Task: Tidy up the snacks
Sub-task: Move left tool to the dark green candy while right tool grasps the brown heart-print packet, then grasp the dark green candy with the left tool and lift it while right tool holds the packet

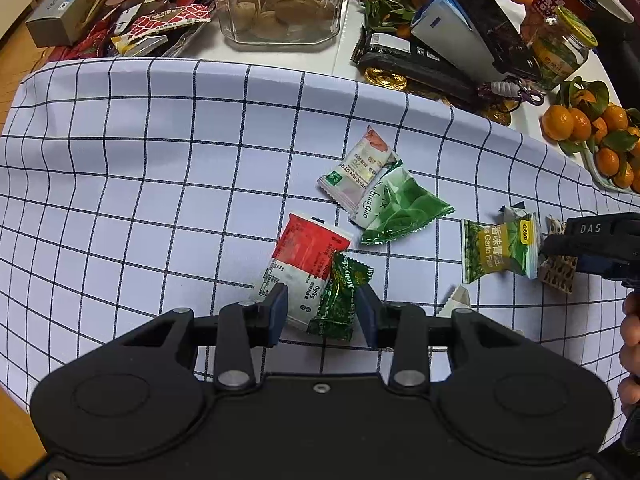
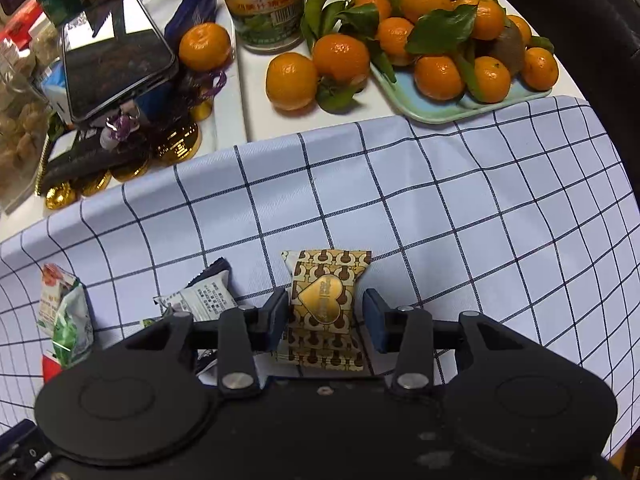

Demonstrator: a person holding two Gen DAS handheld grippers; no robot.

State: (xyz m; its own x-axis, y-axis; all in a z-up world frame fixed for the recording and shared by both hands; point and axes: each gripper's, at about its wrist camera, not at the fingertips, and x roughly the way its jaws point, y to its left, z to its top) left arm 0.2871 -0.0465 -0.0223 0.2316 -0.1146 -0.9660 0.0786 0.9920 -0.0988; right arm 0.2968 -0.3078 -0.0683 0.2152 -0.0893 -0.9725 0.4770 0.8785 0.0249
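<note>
Covering the near part of the white desk is a pale blue cloth with a dark grid, on which the loose snacks lie; the bare desk beyond it is crowded.

Containers: at the far edge, left of centre, a clear glass jar holds walnuts. On the far right a pale green tray carries leafy orange mandarins, with several more lying on the desk just beside it. A glass jar with a green label stands to the left of the fruit. A black smartphone leans on packets, with gold foil coins below it.

Left gripper: the jaws stand fairly wide, pointing steeply down. Between them lie a dark green foil candy and the near end of a red and white sachet beneath it. Whether either pad touches a wrapper I cannot tell. Further off lie a white and pink sachet and a green leaf-print sachet, overlapping; to the right sits a green pea packet.

Right gripper: the jaws are moderately open around a brown and gold patterned candy with a gold heart, which lies flat on the cloth. The left pad is at its edge; a gap shows at the right pad. A grey and white sachet lies just to the left.
</note>
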